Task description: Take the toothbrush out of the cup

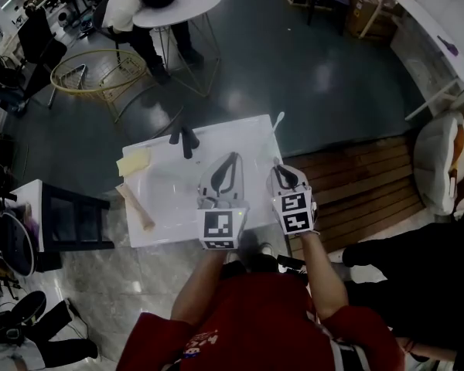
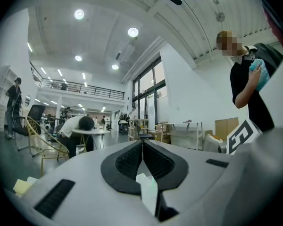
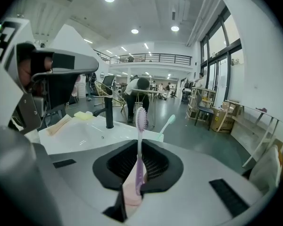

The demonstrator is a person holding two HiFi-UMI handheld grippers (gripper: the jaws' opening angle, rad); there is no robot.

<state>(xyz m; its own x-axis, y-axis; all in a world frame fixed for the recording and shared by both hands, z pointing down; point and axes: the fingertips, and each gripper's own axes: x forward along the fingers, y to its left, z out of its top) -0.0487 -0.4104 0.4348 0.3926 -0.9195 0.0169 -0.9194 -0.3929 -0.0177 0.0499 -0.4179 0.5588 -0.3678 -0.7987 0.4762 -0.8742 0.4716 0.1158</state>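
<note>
Right hand-held gripper (image 3: 140, 144) clamped on upright purple toothbrush (image 3: 141, 119), above white sink tabletop (image 3: 85, 132), left hand-held gripper (image 2: 142, 144) with jaws together, mint toothbrush (image 3: 168, 125) beyond, its lower end and any cup hidden behind the gripper body.

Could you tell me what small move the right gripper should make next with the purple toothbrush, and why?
Probably raise the right gripper a little, straight up, with its jaws kept shut. It clamps the purple toothbrush upright, bristles on top. The handle's lower end is hidden behind the gripper body, and no view shows the cup, so I cannot confirm that the toothbrush is clear of it.
</note>
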